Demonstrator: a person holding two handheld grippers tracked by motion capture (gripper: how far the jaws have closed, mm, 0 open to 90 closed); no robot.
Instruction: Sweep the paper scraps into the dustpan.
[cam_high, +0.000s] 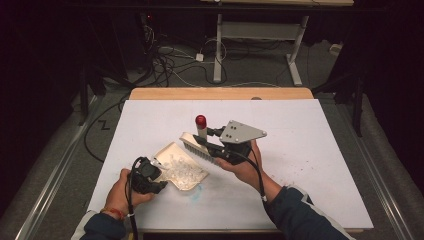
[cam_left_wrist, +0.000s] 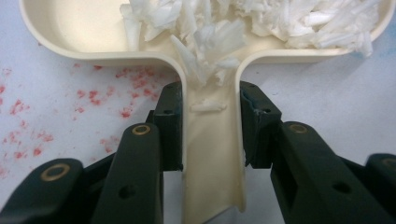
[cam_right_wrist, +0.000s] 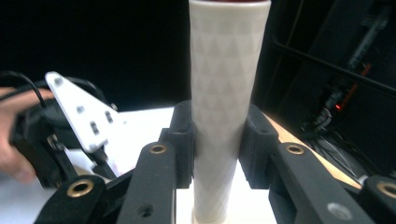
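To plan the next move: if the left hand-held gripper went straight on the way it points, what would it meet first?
Probably the white shreds piled in the dustpan, whose handle the left hand-held gripper clamps.

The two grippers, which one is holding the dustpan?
The left gripper: its jaws clamp the cream dustpan by the handle. The right gripper grips the brush by its white handle instead.

Red specks (cam_left_wrist: 93, 93) on white tbl top (cam_left_wrist: 60, 135) just left of L tongs (cam_left_wrist: 210, 100); floor cables (cam_high: 170, 65), desk frame (cam_high: 260, 31) well beyond.
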